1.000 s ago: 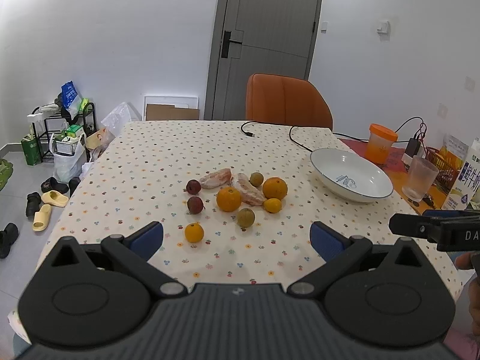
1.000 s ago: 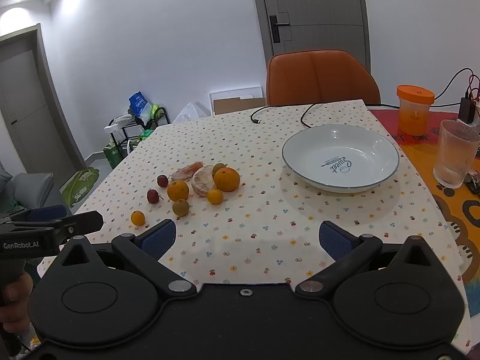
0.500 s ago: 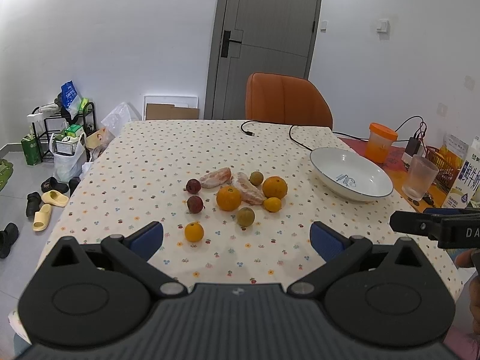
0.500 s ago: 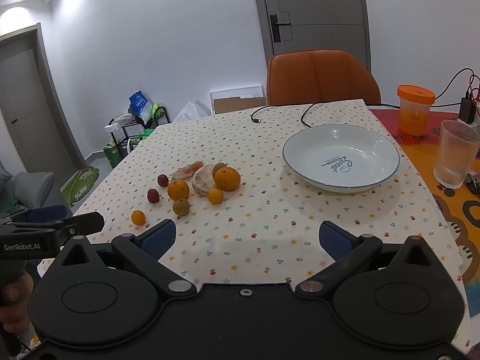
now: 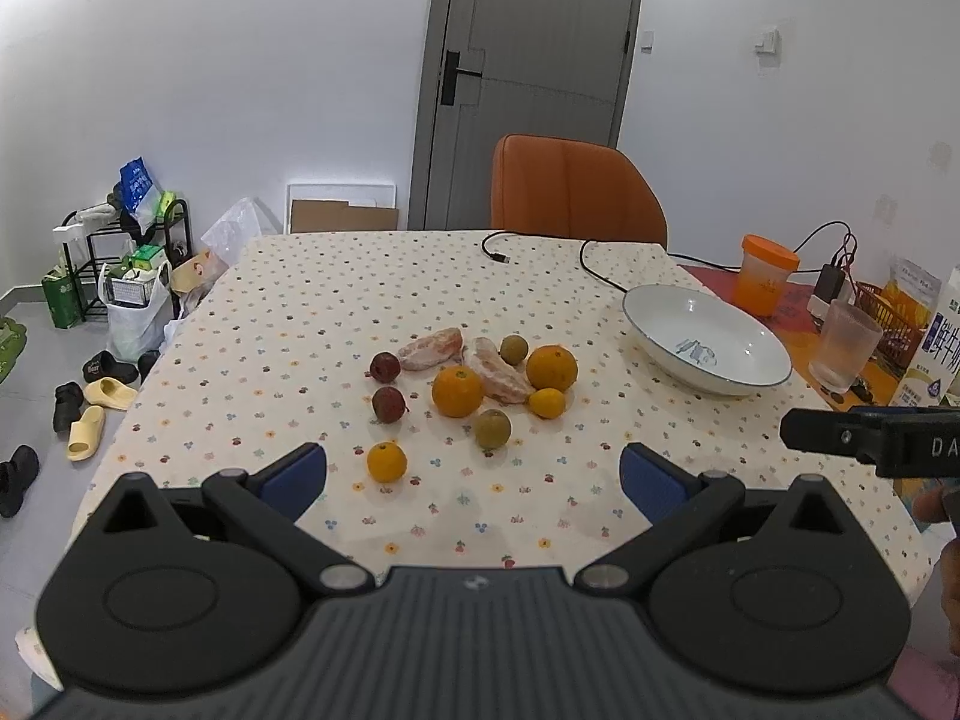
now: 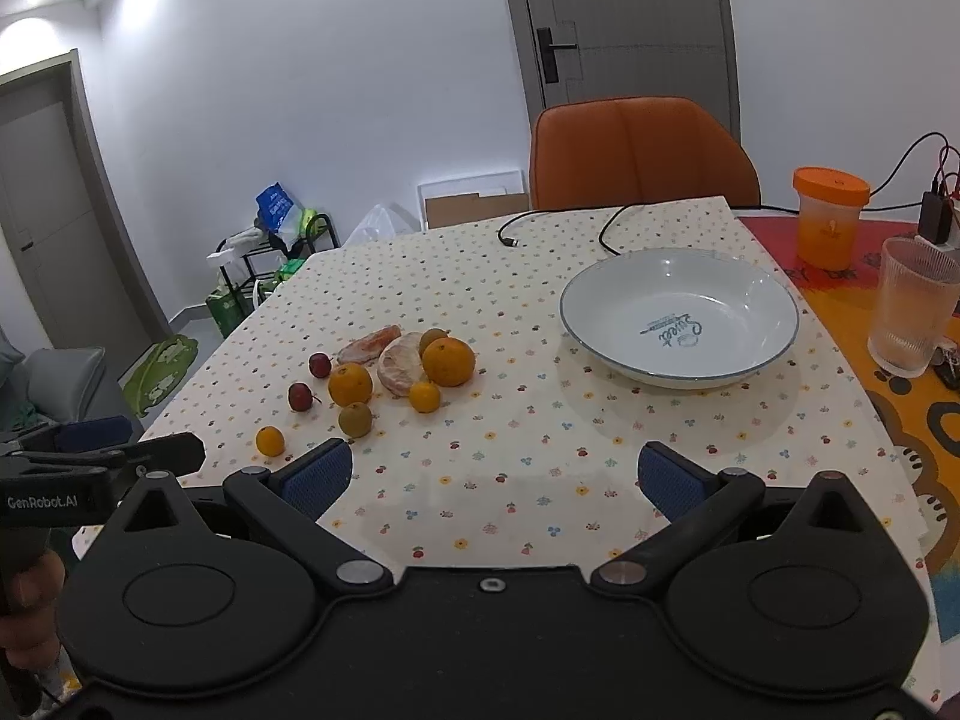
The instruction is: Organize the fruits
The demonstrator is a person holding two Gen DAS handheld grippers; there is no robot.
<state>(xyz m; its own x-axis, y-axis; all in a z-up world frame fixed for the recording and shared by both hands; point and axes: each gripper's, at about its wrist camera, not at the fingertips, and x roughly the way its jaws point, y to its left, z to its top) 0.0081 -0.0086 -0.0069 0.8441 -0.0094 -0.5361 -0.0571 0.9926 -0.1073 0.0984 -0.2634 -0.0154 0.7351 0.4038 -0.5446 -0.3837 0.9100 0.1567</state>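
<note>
Floral-print cloth covers the worktop (image 5: 300, 312); we hold both grippers low at its near edge, nothing in either. Left to right:

- Left gripper (image 5: 474, 477): jaws wide apart, empty, aimed at the fruit pile. It shows at the left edge of the right wrist view too.
- Small orange (image 5: 386, 462) sits alone, nearest us, just ahead of the left blue pad (image 5: 288, 480).
- Two dark red fruits (image 5: 384, 366), one behind the other, apart from each other, on the pile's left side.
- Peeled citrus segments (image 5: 432, 348) lie at the back of the pile; a second piece (image 5: 498, 375) sits between the two big oranges.
- Big orange (image 5: 457, 391) mid-pile, greenish-brown round fruit (image 5: 493, 429) just in front of it.
- Second greenish fruit (image 5: 514, 349) at the back, second big orange (image 5: 551, 368) beside it, a small yellow-orange fruit (image 5: 546, 402) touching its front.
- White bowl (image 6: 600, 324) with blue rim, well right of the pile, no fruit in it.
- Right gripper (image 6: 495, 477): jaws wide apart, empty, pointing between pile and bowl.
- Ribbed glass (image 6: 912, 306) and orange-lidded jar (image 6: 829, 222) on the far right.
</note>
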